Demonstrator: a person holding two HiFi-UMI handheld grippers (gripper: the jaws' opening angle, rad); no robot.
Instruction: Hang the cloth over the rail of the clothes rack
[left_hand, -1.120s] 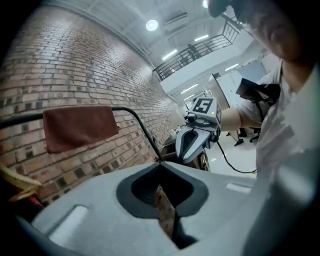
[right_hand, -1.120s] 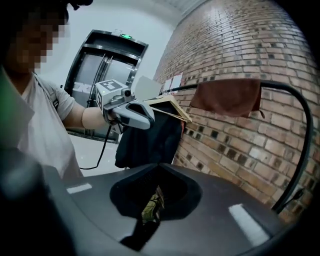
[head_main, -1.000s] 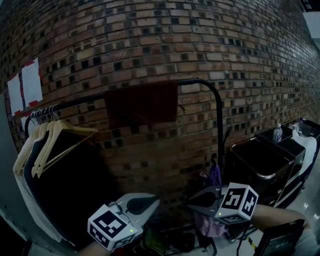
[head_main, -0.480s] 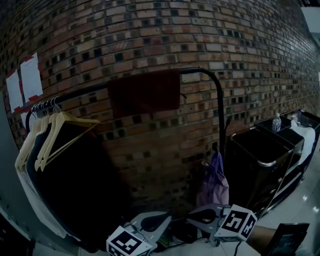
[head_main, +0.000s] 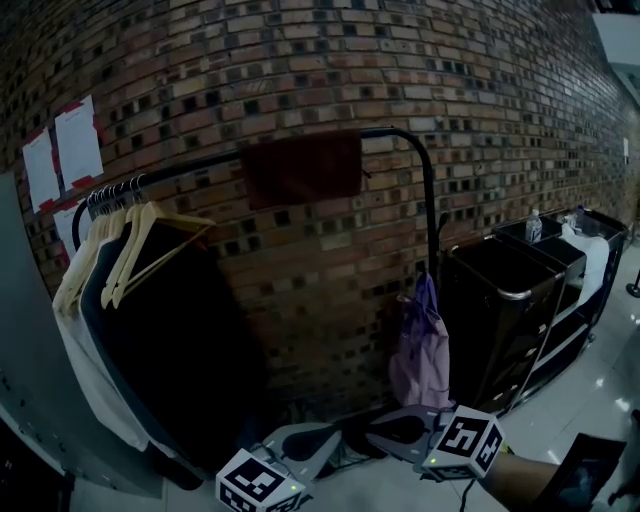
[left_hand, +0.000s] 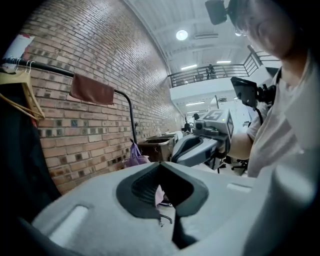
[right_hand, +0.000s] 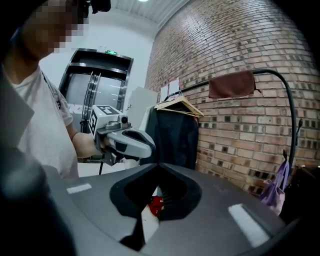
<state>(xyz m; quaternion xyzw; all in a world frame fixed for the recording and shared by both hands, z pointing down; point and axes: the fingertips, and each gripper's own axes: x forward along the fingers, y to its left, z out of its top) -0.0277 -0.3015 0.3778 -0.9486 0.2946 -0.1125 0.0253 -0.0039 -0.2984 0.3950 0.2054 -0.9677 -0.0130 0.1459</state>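
A dark red cloth hangs draped over the black rail of the clothes rack, near its right bend. It also shows in the left gripper view and the right gripper view. Both grippers are low at the bottom of the head view, well below and short of the rack. My left gripper is shut and holds nothing, with its jaws closed tip to tip. My right gripper is also shut and bare, its jaws pressed together. The two point towards each other.
Wooden hangers with dark and pale garments fill the rack's left end. A purple bag hangs by the right post. A black cart with a bottle stands to the right. A brick wall with papers lies behind.
Both grippers have sunk lower in the head view and drawn away from the rack, staying shut. The cloth stays on the rail and the whole rack now looks farther off.
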